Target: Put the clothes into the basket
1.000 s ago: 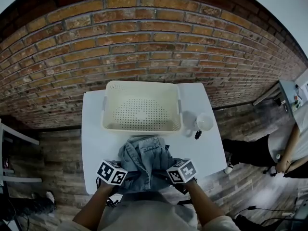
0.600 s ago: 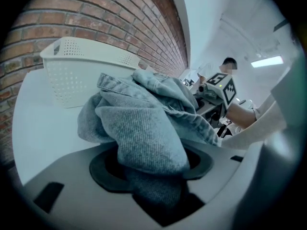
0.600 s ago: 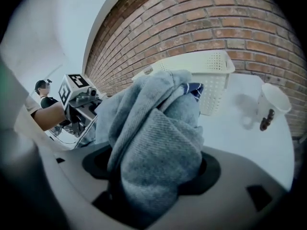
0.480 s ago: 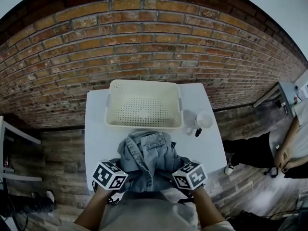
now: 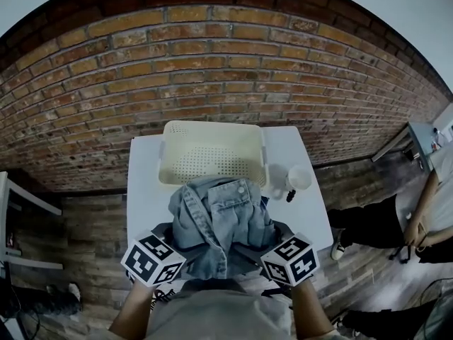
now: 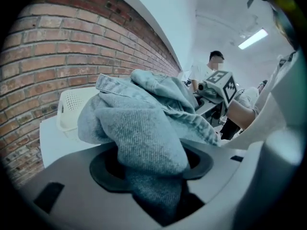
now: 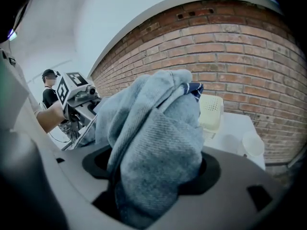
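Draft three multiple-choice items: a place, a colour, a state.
1. The basket sits: A) on a stool B) at the table's far end C) on a chair
2. The garment is: A) red B) white C) blue denim
3. The left gripper and right gripper are: A) both shut on the garment B) both open C) one open
B, seen in the head view; C, blue in every view; A, cloth pinched in each gripper's jaws.
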